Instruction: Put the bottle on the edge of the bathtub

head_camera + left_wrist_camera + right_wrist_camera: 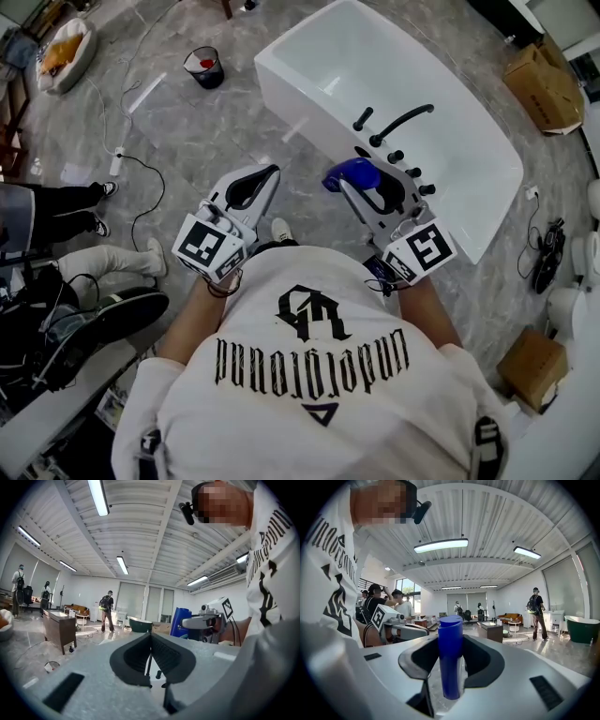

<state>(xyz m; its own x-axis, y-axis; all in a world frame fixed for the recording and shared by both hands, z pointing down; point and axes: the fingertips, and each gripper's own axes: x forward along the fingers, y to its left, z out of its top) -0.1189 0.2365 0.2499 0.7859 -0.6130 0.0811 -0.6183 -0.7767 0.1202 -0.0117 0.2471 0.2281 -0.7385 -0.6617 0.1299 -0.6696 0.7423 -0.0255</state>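
A blue bottle [349, 173] is clamped upright between the jaws of my right gripper [361, 185], held in the air just short of the near rim of the white bathtub [291, 89]. In the right gripper view the bottle [450, 653] fills the gap of the gripper [451, 641], shut on it. My left gripper [258, 178] hovers over the grey floor to the left of the tub; its jaws [150, 637] meet with nothing between them. The left gripper view also shows the bottle [180, 622] off to the right.
A black faucet [403, 122] and several black knobs [405, 164] stand on the tub's near rim. On the floor are a dark bucket [203, 66], a power strip [117, 161] with cables, and cardboard boxes [544, 84]. A seated person's legs [56, 211] are at left.
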